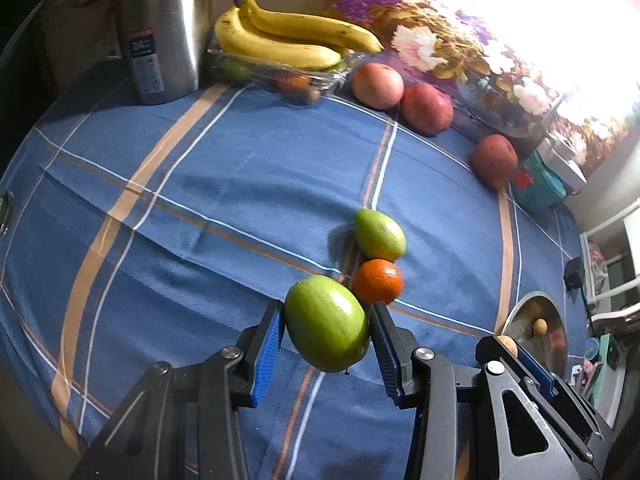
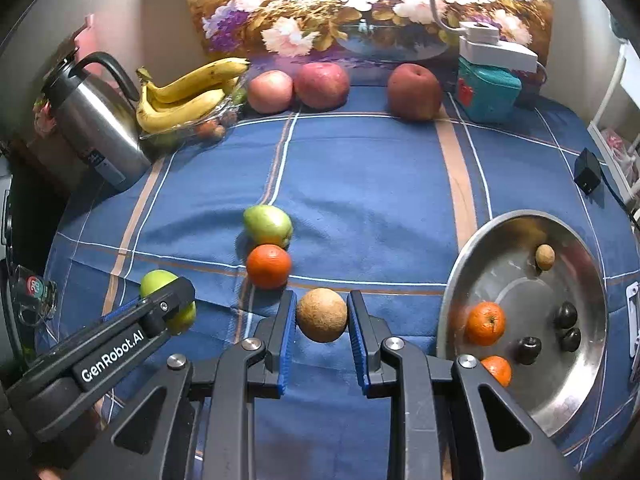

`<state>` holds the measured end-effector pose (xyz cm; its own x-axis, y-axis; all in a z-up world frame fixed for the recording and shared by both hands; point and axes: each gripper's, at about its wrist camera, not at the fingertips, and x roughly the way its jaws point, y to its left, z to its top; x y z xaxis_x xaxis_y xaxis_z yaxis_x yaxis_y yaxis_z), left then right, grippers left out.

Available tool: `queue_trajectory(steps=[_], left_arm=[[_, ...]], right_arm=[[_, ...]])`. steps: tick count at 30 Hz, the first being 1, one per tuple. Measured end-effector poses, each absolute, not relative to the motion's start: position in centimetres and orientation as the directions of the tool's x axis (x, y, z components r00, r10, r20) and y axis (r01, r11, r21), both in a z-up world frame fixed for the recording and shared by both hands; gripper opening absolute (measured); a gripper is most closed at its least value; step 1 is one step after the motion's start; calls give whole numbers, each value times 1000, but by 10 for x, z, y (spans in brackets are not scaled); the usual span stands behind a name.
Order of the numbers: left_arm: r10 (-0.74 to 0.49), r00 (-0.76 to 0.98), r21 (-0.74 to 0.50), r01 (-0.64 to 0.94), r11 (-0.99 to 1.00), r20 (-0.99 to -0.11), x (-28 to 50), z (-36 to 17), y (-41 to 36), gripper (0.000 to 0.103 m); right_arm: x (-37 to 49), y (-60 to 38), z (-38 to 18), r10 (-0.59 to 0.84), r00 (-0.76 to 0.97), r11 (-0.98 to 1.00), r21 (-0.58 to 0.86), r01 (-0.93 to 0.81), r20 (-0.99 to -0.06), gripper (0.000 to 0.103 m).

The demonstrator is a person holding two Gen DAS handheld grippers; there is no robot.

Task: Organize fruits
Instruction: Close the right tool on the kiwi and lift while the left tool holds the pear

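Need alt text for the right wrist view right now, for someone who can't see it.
The right gripper holds a round brown fruit above a blue checked tablecloth. At right, a metal bowl holds oranges and small dark fruits; at left, the left gripper holds a green fruit.

blue plaid tablecloth (image 2: pixel 360 184), orange tangerine (image 2: pixel 268 266)

- Dim room, strong glare blown out far beyond the fingers (image 1: pixel 276 344), upper right.
- Heavy fisheye bending, dark corners.
- Fruit shadows soft; focus mostly sharp.

Two close wrist fisheyes, steeply downward, both over the blue tablecloth (image 1: pixel 200 200) fruit.
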<state>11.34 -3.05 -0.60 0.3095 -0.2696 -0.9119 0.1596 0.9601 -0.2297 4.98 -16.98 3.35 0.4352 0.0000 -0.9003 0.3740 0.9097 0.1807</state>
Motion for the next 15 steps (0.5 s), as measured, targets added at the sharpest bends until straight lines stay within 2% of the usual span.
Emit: queue_trajectory(steps=[15], left_arm=[[-273, 300, -203, 244, 948, -914, 95, -3, -78, 46]], right_arm=[[25, -219, 21, -50, 392, 869, 153, 470, -919, 27]])
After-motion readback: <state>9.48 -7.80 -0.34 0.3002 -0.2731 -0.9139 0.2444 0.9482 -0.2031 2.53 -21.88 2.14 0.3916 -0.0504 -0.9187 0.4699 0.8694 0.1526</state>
